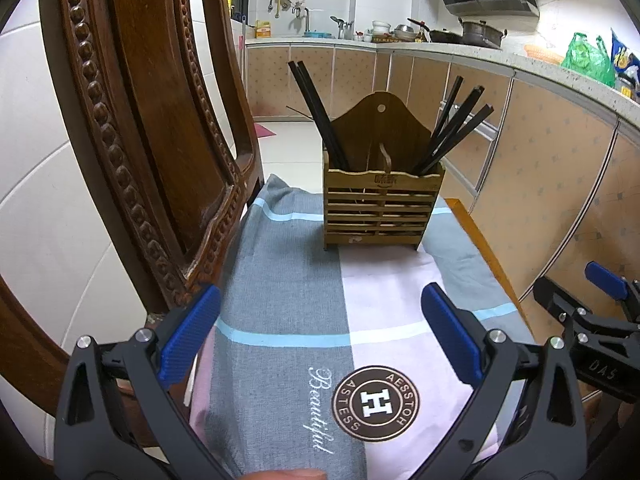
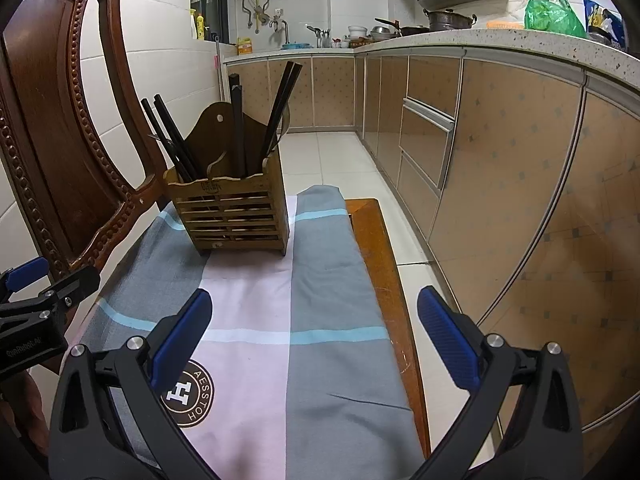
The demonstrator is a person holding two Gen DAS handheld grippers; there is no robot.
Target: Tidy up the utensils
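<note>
A slatted wooden utensil holder (image 1: 382, 208) stands upright on the far end of a cloth-covered bench; it also shows in the right wrist view (image 2: 236, 216). Black chopsticks (image 1: 316, 112) lean in its left compartment and several more chopsticks (image 1: 456, 128) lean in the right one; they also show in the right wrist view (image 2: 240, 120). My left gripper (image 1: 320, 320) is open and empty, low over the cloth near its front end. My right gripper (image 2: 314, 320) is open and empty, beside the left one over the cloth's right edge. Each gripper shows in the other's view.
A grey, pink and blue checked cloth (image 1: 288, 280) covers a narrow wooden bench (image 2: 380, 264). A carved wooden chair back (image 1: 152, 128) stands close on the left. Kitchen cabinets (image 2: 500, 160) and a cluttered counter (image 1: 440, 44) run along the right and back. White tile floor (image 2: 332, 160) lies between.
</note>
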